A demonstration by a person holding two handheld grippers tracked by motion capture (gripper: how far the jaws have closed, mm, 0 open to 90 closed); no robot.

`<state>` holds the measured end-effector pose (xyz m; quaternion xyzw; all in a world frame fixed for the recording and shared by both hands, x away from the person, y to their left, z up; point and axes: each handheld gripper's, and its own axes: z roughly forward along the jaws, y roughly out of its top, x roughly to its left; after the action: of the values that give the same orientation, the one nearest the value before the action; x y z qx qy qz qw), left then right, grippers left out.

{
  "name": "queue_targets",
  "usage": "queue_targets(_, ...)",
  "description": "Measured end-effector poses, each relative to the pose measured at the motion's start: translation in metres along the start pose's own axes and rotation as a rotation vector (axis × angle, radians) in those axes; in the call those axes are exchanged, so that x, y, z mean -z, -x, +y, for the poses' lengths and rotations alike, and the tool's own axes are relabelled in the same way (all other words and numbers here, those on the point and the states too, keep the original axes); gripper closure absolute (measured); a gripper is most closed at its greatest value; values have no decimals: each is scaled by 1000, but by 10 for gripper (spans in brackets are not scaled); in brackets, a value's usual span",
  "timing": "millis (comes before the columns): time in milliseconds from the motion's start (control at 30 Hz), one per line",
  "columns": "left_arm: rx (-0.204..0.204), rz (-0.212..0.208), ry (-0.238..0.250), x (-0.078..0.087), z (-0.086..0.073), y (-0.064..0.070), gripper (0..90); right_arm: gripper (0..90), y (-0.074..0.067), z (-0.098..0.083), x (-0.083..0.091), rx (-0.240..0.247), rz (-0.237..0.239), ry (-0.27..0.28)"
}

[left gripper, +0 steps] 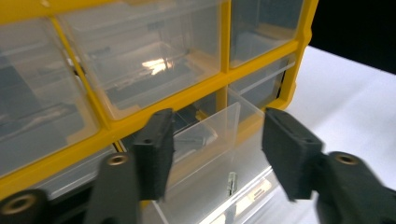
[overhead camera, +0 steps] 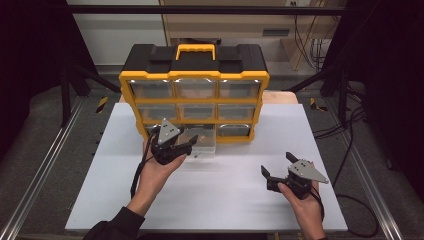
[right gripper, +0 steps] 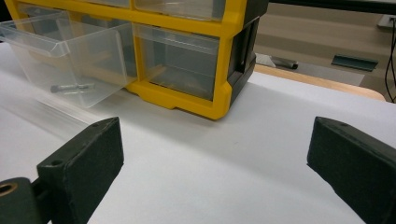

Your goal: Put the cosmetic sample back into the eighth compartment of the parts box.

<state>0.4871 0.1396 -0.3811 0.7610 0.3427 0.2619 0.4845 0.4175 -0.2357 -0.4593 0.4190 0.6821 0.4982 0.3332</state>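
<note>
While the yellow-and-black parts organizer stands upright at the far middle of the white tabletop, its bottom-centre clear drawer is pulled forward out of the frame, with its front end resting toward the tabletop. Inside that drawer lies a small dark metal part, apparently a screw, near the drawer floor; in the left gripper view a small metallic piece shows through the clear plastic. The left tongs are positioned at the front of the open drawer, spread partway, with nothing pinched between the pads; in the left gripper view the drawer's clear wall shows between the two black jaws, though contact cannot be confirmed. The right tongs are held low over the tabletop, well apart from the organizer, to its front right, spread wide and holding nothing. No brand name, label or other writing is legible on the organizer or its drawers. The remaining drawers sit closed in the frame.
</note>
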Motion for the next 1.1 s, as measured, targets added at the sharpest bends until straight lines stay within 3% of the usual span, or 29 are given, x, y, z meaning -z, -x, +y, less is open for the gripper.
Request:
queue_targets(400, 1, 7, 63, 15, -6, 2, 130, 38, 0, 0, 0, 0, 0, -2)
queue_targets(700, 0, 6, 111, 28, -14, 6, 78, 38, -1, 0, 0, 2, 0, -5)
queue_targets(1100, 0, 2, 129, 35, -27, 7, 50, 38, -5, 0, -2, 5, 8, -3)
